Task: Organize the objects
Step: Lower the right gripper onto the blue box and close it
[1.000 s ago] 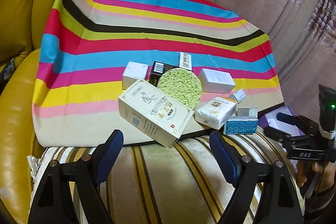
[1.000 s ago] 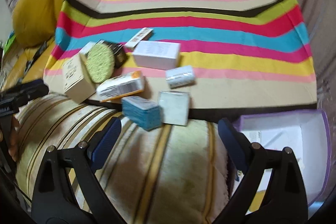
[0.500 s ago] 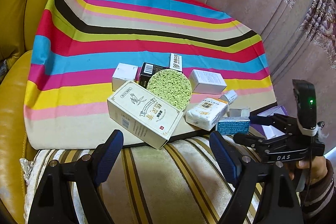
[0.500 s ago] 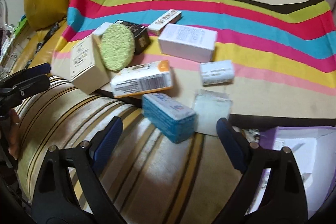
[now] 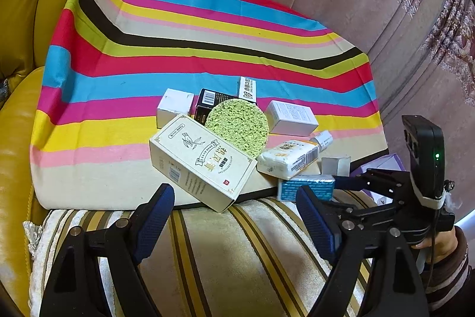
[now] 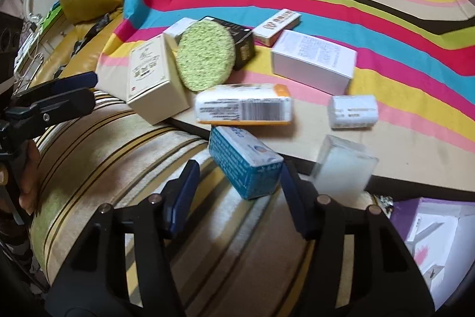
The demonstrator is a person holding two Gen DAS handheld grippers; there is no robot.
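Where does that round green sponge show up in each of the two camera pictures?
Left wrist view: the round green sponge sits near the middle, leaning behind the big cream box.
Right wrist view: the sponge is upper left of centre, just right of that same cream box.
Shared landmark: the black box directly behind the sponge.

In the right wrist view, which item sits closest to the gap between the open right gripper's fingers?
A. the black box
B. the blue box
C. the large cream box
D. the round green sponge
B. The blue box lies on the striped cushion just ahead of the right gripper, its near end between the fingertips, with the jaws open and not touching it; the green sponge sits farther back.
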